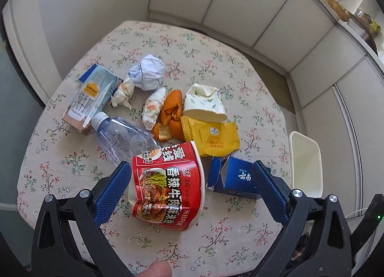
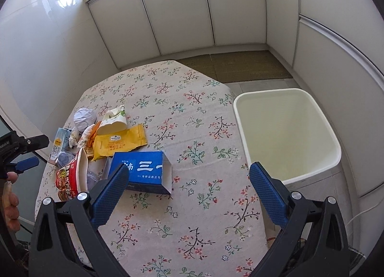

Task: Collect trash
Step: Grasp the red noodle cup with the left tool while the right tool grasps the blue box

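Note:
Trash lies on a floral tablecloth [image 1: 216, 236]. A crushed red noodle cup [image 1: 168, 185] lies between the wide-open jaws of my left gripper [image 1: 189, 176], untouched. Beyond it are a blue box [image 1: 236, 176], a yellow wrapper [image 1: 211, 135], a paper cup [image 1: 204, 104], orange peel [image 1: 170, 116], a clear bottle [image 1: 120, 133], a milk carton [image 1: 93, 99] and crumpled paper [image 1: 148, 70]. My right gripper [image 2: 189, 176] is open and empty above the cloth, with the blue box [image 2: 141, 169] by its left finger. The white bin [image 2: 288, 133] stands at the table's right edge.
White cabinets [image 2: 182, 13] wrap around the table. A green mat [image 2: 235, 65] lies on the floor beyond it. The bin also shows in the left wrist view [image 1: 306, 164]. The left gripper shows at the far left of the right wrist view [image 2: 21, 154].

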`<action>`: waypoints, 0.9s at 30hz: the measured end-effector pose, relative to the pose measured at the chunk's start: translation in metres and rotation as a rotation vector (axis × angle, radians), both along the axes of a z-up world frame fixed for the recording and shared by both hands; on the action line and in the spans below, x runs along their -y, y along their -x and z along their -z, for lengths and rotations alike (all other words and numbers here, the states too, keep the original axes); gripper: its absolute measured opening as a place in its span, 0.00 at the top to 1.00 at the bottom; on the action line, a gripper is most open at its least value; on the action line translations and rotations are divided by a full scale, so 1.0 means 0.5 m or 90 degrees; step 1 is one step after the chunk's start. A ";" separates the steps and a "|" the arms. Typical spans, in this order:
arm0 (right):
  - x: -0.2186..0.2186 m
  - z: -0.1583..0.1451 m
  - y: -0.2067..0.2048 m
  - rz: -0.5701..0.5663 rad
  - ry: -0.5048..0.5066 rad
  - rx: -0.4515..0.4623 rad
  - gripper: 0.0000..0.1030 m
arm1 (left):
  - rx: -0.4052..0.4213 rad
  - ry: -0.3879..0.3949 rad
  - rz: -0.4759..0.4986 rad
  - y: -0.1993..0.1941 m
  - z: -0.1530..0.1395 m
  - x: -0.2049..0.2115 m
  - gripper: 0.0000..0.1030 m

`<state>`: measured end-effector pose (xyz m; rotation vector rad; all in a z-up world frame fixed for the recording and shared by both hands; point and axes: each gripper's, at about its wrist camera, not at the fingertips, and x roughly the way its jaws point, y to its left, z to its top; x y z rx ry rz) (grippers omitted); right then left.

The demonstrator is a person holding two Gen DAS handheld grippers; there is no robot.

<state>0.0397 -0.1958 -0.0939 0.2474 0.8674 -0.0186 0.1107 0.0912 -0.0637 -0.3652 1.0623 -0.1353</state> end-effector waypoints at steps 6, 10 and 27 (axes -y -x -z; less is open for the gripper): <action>0.001 0.029 -0.019 -0.001 -0.005 -0.046 0.05 | -0.072 -0.042 0.019 -0.013 0.091 0.029 0.07; 0.003 0.048 -0.028 -0.003 -0.038 -0.069 0.05 | -0.079 -0.050 0.028 -0.019 0.107 0.043 0.07; -0.020 0.066 -0.042 -0.023 -0.038 -0.096 0.05 | -0.154 -0.098 -0.023 -0.031 0.164 0.019 0.07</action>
